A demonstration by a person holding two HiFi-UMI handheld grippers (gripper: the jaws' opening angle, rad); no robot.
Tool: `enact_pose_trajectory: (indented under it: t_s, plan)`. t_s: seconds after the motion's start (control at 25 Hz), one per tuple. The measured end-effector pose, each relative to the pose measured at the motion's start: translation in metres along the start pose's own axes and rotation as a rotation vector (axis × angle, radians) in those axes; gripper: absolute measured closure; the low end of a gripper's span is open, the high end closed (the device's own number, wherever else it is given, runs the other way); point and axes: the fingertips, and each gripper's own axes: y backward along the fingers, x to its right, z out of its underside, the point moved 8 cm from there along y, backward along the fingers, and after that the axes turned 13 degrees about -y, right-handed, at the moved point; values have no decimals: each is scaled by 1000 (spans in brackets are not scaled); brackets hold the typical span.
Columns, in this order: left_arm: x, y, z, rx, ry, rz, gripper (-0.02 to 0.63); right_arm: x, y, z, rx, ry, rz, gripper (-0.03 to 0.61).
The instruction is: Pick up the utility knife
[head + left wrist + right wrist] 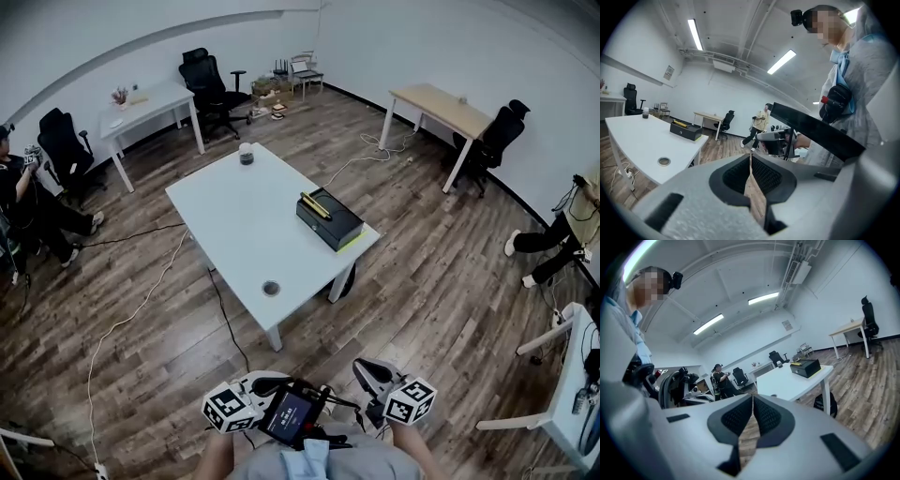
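Left gripper (751, 159) and right gripper (753, 401) are both sitting clenched with nothing between the jaws, tucked in close to the person's body. The yellow utility knife (314, 205) is lying on top of a black box (330, 225) on the white table (239, 230), well ahead of both grippers

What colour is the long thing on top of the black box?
Yellow; the utility knife shows best in the head view, atop the black box.

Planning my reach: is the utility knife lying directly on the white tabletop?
No, the utility knife rests on top of the black box standing on the table.
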Motion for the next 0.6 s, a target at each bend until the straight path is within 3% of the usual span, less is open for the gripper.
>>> enact_pose_trajectory:
  t_s: [0.6]
  plan:
    - [-70,-79,-43,-31,-20,-65,594,87,-31,-91,2,6,-69,549]
